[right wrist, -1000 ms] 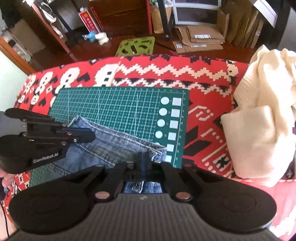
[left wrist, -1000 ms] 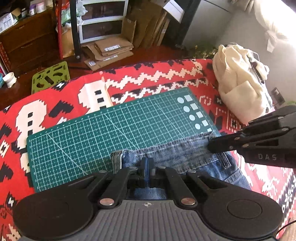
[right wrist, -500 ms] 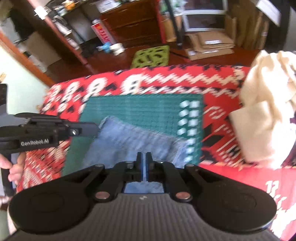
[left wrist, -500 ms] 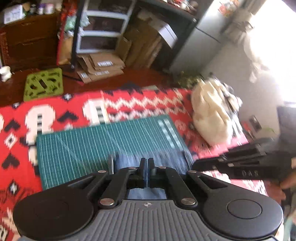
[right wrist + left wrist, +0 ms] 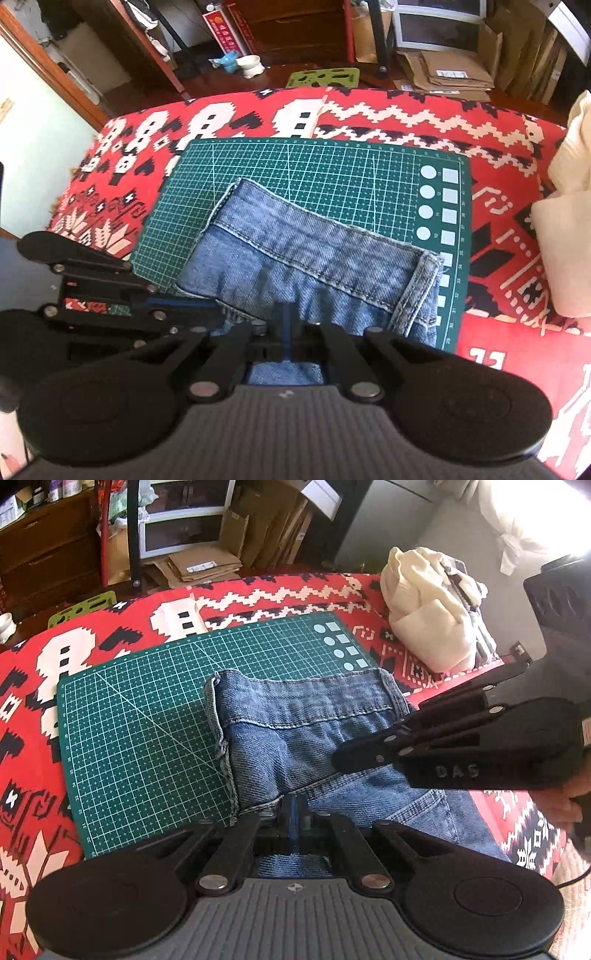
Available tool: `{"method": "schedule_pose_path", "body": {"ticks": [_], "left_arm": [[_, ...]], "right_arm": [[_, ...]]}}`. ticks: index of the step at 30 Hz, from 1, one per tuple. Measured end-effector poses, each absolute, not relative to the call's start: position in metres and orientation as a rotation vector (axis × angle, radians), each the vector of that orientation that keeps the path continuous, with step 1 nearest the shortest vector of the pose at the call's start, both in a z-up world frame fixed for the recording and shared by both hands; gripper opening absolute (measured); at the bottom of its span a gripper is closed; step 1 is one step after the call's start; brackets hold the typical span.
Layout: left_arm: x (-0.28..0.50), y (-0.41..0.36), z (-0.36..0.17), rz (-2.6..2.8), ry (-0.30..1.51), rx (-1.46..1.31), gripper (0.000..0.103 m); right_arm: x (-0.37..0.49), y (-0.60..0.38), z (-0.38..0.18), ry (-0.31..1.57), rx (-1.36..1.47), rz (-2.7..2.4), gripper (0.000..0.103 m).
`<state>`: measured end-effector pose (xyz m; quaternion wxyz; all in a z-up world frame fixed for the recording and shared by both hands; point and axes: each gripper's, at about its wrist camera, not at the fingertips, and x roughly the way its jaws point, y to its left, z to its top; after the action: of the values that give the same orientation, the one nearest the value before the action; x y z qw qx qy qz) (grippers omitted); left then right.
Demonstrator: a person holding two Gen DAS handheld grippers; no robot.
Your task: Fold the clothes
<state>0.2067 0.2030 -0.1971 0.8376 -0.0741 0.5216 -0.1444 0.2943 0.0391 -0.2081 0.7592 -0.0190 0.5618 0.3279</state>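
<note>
- Your left gripper (image 5: 293, 814) is clenched, fingers pressed together with denim pinched between them at the near edge of the jeans (image 5: 303, 734).
- Your right gripper (image 5: 286, 325) is clenched the same way, pinching jeans fabric at its tips.
- In the left view the right gripper comes in from the right side, its tip low over the middle of the jeans; touching or just above, can't tell.
- In the right view the left gripper sits at lower left, fingers reaching onto the jeans' near-left edge.
- Jeans lie on the mat (image 5: 147, 716), folded, with a stitched hem band across the far side and a seamed edge down the left.
- Right part of the jeans runs off the mat's near-right corner onto the blanket (image 5: 44, 657).
- A pocket seam shows on the lower layer near your right gripper in the left view.
- Mat is green with a white grid, circles and squares printed along its right side, flat on the red patterned blanket.
- Cream garment (image 5: 432, 616) bunched at the blanket's far right, well apart from the jeans.
- Your hand (image 5: 557, 805) shows under the right gripper's body at the right edge.
- Cardboard (image 5: 207, 563) stacked on the floor beyond the blanket, green stool (image 5: 325, 77) near it.
</note>
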Motion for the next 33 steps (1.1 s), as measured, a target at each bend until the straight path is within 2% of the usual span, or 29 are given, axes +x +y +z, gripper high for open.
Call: {"method": "schedule_pose_path", "body": {"ticks": [9,13,27,33], "left_arm": [[0.201,0.214,-0.202,-0.315,1.096,-0.320,0.000],[0.203,0.207,-0.205,-0.326,1.101,-0.310,0.000],[0.210,0.179,-0.211,-0.358,1.102,-0.297,0.000],[0.215,0.164,-0.212,-0.369,1.089,-0.272,0.000]], "right_arm": [[0.273,0.045,-0.192,1.258,0.007,0.770,0.003],[0.266,0.052,-0.209,1.286,-0.127,0.714,0.001],[0.286,-0.048,-0.210,1.267,0.019,0.598,0.000],[0.281,-0.061,-0.217,1.273,0.068,0.583,0.000]]}}
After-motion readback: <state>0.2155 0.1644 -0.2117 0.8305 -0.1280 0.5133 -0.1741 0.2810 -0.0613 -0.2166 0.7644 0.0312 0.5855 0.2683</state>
